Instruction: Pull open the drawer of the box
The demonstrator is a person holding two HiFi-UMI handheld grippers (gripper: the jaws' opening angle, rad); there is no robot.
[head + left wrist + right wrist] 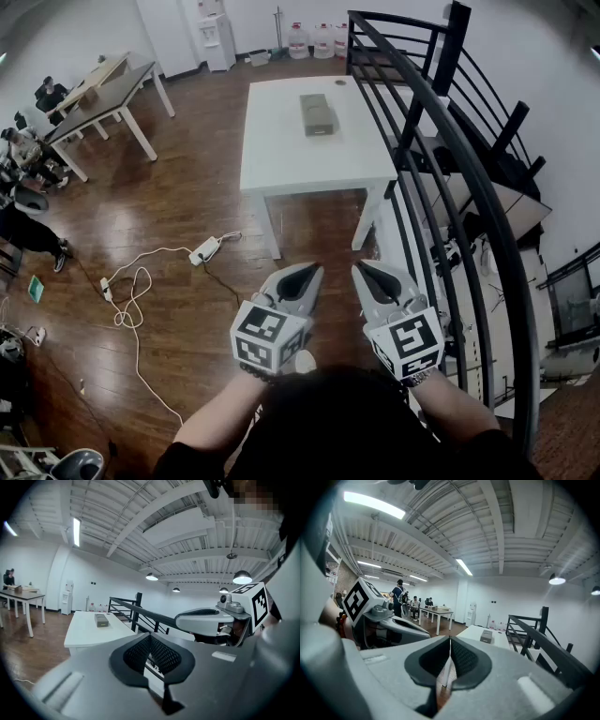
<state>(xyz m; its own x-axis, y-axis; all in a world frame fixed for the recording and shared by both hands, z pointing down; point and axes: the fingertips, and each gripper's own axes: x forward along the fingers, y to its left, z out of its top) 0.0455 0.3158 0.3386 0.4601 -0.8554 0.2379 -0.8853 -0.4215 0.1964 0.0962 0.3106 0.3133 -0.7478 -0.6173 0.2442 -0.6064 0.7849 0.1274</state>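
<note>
grey box (319, 113) sits on white worktop (281, 159), toward far end, well apart from both tongs. too small here to make out drawer or whether it's shut. left tongs (150, 638) clenched, tips together, nothing between. right tongs (450, 640) same deal, empty. both hang over wood floor (187, 216) near worktop's front edge. black railing (450, 169) crosses worktop's right edge, hides bit of it.

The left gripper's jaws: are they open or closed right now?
Shut. In its own view the left gripper has its dark pads meeting at the tip, with nothing held between them; beyond lies only the distant white table.
</note>
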